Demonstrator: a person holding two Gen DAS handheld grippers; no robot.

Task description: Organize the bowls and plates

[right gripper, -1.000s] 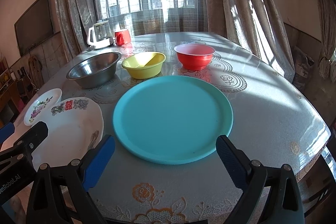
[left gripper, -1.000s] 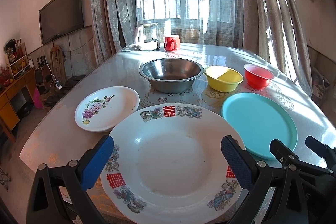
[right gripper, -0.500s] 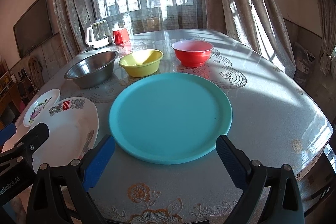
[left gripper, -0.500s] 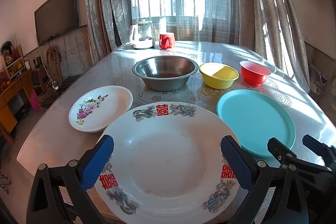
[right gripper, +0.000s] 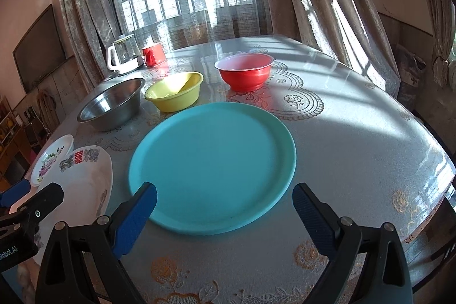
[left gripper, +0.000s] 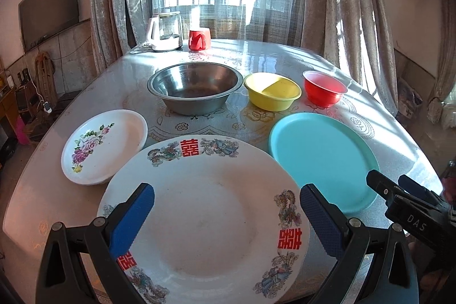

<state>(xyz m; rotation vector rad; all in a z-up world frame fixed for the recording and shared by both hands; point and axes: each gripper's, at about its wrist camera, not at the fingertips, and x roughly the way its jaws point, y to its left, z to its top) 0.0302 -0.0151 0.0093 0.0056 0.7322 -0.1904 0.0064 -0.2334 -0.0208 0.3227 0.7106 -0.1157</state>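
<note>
Two tools are held spread, nothing gripped: left tool [left gripper: 226, 214] over the large white plate [left gripper: 205, 218], right tool [right gripper: 225, 214] at the turquoise plate [right gripper: 212, 167] near edge; bare surface [right gripper: 356, 138] is seen rightward.

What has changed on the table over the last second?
Only the cameras shifted slightly. The left gripper hangs open over the large white plate, the right gripper open at the near edge of the teal plate. Nothing was gripped or released; plates and bowls lie where they were.
</note>
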